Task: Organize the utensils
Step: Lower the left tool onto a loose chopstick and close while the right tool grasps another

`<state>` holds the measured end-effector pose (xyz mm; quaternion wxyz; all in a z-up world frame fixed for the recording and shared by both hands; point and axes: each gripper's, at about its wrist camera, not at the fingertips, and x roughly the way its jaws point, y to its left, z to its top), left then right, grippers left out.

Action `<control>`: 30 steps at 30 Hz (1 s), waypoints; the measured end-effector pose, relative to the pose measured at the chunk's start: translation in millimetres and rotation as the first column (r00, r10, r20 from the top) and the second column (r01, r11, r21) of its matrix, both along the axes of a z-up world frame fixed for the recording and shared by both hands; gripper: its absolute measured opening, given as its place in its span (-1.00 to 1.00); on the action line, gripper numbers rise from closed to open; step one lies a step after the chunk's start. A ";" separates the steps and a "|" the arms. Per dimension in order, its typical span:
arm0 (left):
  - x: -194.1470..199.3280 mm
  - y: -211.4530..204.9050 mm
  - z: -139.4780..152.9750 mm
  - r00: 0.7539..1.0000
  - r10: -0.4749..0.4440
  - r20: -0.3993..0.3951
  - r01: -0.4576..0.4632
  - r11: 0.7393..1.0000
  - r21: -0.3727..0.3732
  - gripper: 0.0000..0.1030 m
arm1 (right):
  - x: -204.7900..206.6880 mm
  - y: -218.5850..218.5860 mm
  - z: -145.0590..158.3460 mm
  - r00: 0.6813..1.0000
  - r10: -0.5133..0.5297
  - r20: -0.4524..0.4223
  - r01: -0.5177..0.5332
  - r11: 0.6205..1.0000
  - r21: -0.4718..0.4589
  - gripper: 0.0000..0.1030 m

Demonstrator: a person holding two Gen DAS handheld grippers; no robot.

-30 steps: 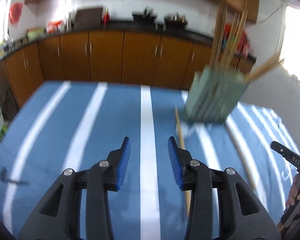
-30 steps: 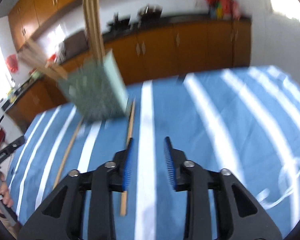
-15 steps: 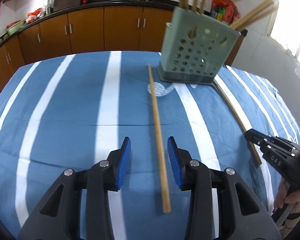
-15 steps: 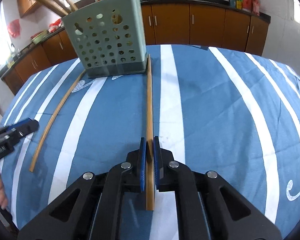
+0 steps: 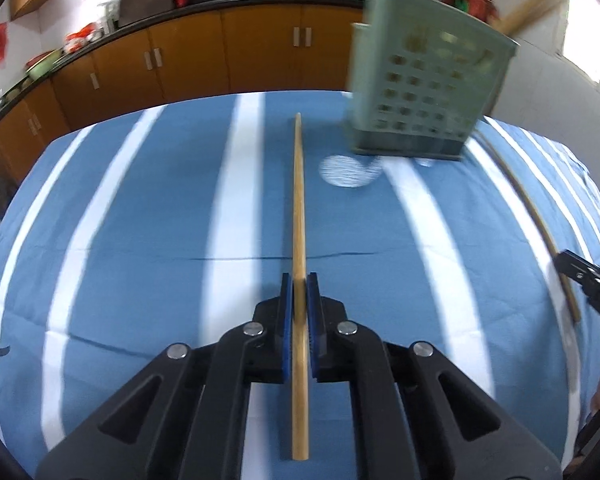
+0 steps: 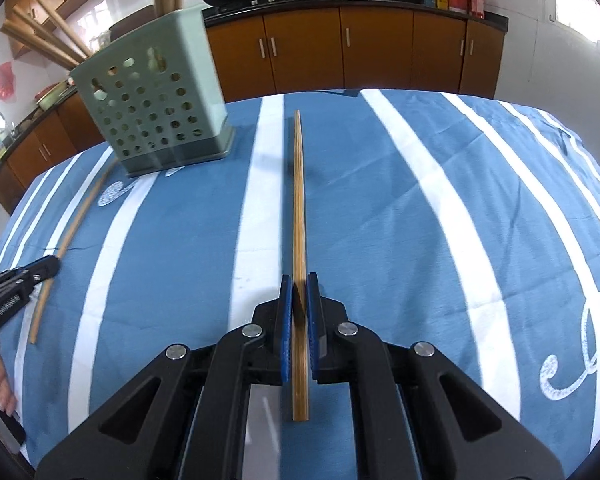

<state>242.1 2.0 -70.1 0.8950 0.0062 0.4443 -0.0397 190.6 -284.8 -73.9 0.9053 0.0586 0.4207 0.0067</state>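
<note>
The left gripper [image 5: 299,296] is clamped on a light wooden chopstick [image 5: 298,208], its blue pads having just closed onto the stick, which runs forward along the striped blue tablecloth [image 5: 140,220] toward the green perforated utensil holder [image 5: 424,92]. The right gripper [image 6: 299,298] is likewise clamped on a darker chopstick [image 6: 298,208], which extends ahead just right of the holder [image 6: 152,108]. Several more chopsticks [image 6: 44,40] stand in the holder.
</note>
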 end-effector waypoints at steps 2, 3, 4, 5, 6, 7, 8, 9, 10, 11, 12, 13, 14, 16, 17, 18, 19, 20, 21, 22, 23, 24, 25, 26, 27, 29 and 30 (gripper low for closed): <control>0.4 20.0 0.2 1.000 0.028 0.002 -0.028 1.000 0.008 -0.84 | 1.6 -3.6 0.1 1.000 -0.009 0.003 0.009 1.000 -0.020 -0.85; 1.1 26.7 0.1 0.999 0.035 0.002 -0.035 0.999 0.007 -0.84 | 2.6 -5.5 -0.1 1.000 -0.012 0.004 0.012 0.999 -0.030 -0.85; 1.0 35.8 0.2 0.999 0.044 0.003 -0.044 0.999 0.003 -0.81 | 3.8 -7.5 0.0 1.000 -0.016 0.006 0.016 0.999 -0.040 -0.85; 0.2 41.6 0.7 0.999 0.051 0.004 -0.051 0.999 0.001 -0.81 | 4.1 -8.7 0.1 1.000 -0.016 0.008 0.016 0.999 -0.045 -0.85; -0.9 49.2 0.4 0.998 0.057 0.007 -0.057 0.998 -0.002 -0.80 | 4.9 -9.9 0.0 1.000 -0.015 0.009 0.015 0.999 -0.049 -0.85; -1.1 52.2 0.8 0.998 0.056 0.008 -0.056 0.998 -0.002 -0.79 | 5.8 -10.5 -0.1 1.000 -0.012 0.009 0.013 0.998 -0.054 -0.85; -1.8 54.6 0.8 0.998 0.056 0.011 -0.056 0.998 0.000 -0.77 | 7.2 -10.7 -0.5 1.000 -0.009 0.006 0.009 0.998 -0.057 -0.85; -2.7 56.6 0.7 0.998 0.058 0.014 -0.058 0.998 0.002 -0.74 | 8.1 -10.5 -0.4 1.000 -0.007 0.006 0.007 0.998 -0.060 -0.85; -3.0 57.3 1.5 0.998 0.060 0.018 -0.060 0.998 0.001 -0.73 | 9.2 -9.6 -0.5 1.000 -0.004 0.006 0.004 0.998 -0.068 -0.84; -4.1 57.0 1.3 0.998 0.062 0.022 -0.062 0.998 0.001 -0.72 | 10.3 -8.6 -0.4 1.000 0.001 0.005 0.000 0.997 -0.076 -0.84; -4.3 56.2 1.4 0.998 0.065 0.022 -0.065 0.998 0.005 -0.71 | 10.9 -7.8 -0.3 1.000 0.003 0.005 -0.003 0.997 -0.081 -0.84; -4.5 56.1 1.4 0.997 0.071 0.022 -0.071 0.997 0.005 -0.71 | 11.5 -7.2 -0.3 1.000 0.007 0.005 -0.007 0.997 -0.083 -0.84; -5.5 56.1 2.0 0.996 0.084 0.022 -0.084 0.996 -0.004 -0.71 | 11.9 -6.8 -0.2 1.000 0.010 0.005 -0.010 0.996 -0.083 -0.84; -7.2 57.0 1.9 0.994 0.105 0.021 -0.104 0.994 -0.021 -0.71 | 12.6 -6.0 -0.1 1.000 0.012 0.005 -0.012 0.997 -0.081 -0.84; -8.1 56.8 1.8 0.993 0.117 0.020 -0.116 0.993 -0.028 -0.71 | 13.0 -6.3 -0.1 1.000 0.013 0.005 -0.013 0.997 -0.078 -0.84; -8.5 56.4 1.6 0.992 0.122 0.020 -0.121 0.992 -0.030 -0.71 | 13.5 -6.5 0.0 1.000 0.014 0.004 -0.014 0.997 -0.074 -0.84; -9.1 55.4 1.6 0.992 0.124 0.020 -0.124 0.992 -0.029 -0.71 | 13.6 -6.1 -0.1 1.000 0.015 0.004 -0.014 0.997 -0.072 -0.84; -9.3 55.2 1.7 0.992 0.124 0.021 -0.124 0.992 -0.027 -0.71 | 13.9 -6.4 -0.3 1.000 0.015 0.004 -0.014 0.997 -0.070 -0.84; -9.3 55.1 1.7 0.992 0.125 0.021 -0.124 0.992 -0.028 -0.71 | 14.0 -6.6 -0.4 1.000 0.014 0.004 -0.014 0.997 -0.070 -0.84; -9.4 55.6 1.7 0.992 0.125 0.020 -0.124 0.992 -0.033 -0.71 | 13.9 -6.3 -0.5 1.000 0.014 0.004 -0.014 0.997 -0.070 -0.84; -9.6 56.7 1.8 0.992 0.125 0.020 -0.124 0.991 -0.040 -0.71 | 13.9 -6.8 -0.6 1.000 0.014 0.004 -0.014 0.997 -0.070 -0.84; -9.6 57.8 1.7 0.992 0.126 0.020 -0.124 0.991 -0.050 -0.71 | 13.8 -6.8 -0.6 1.000 0.014 0.004 -0.014 0.998 -0.069 -0.84; -9.8 59.4 1.7 0.992 0.127 0.020 -0.126 0.990 -0.062 -0.71 | 13.8 -6.7 -0.6 1.000 0.014 0.004 -0.014 0.997 -0.069 -0.84; -9.8 60.0 1.4 0.992 0.129 0.019 -0.127 0.989 -0.070 -0.71 | 13.8 -6.4 -0.6 1.000 0.014 0.004 -0.014 0.997 -0.071 -0.84; -9.9 61.6 1.2 0.991 0.129 0.019 -0.127 0.988 -0.081 -0.71 | 13.7 -6.4 -0.6 1.000 0.014 0.004 -0.014 0.997 -0.072 -0.84; -10.1 63.8 1.2 0.991 0.130 0.018 -0.128 0.987 -0.096 -0.71 | 13.9 -6.1 -0.8 1.000 0.014 0.004 -0.014 0.997 -0.076 -0.84; -10.1 64.4 1.2 0.991 0.131 0.018 -0.128 0.986 -0.103 -0.71 | 14.1 -5.8 -0.8 1.000 0.014 0.004 -0.014 0.997 -0.079 -0.84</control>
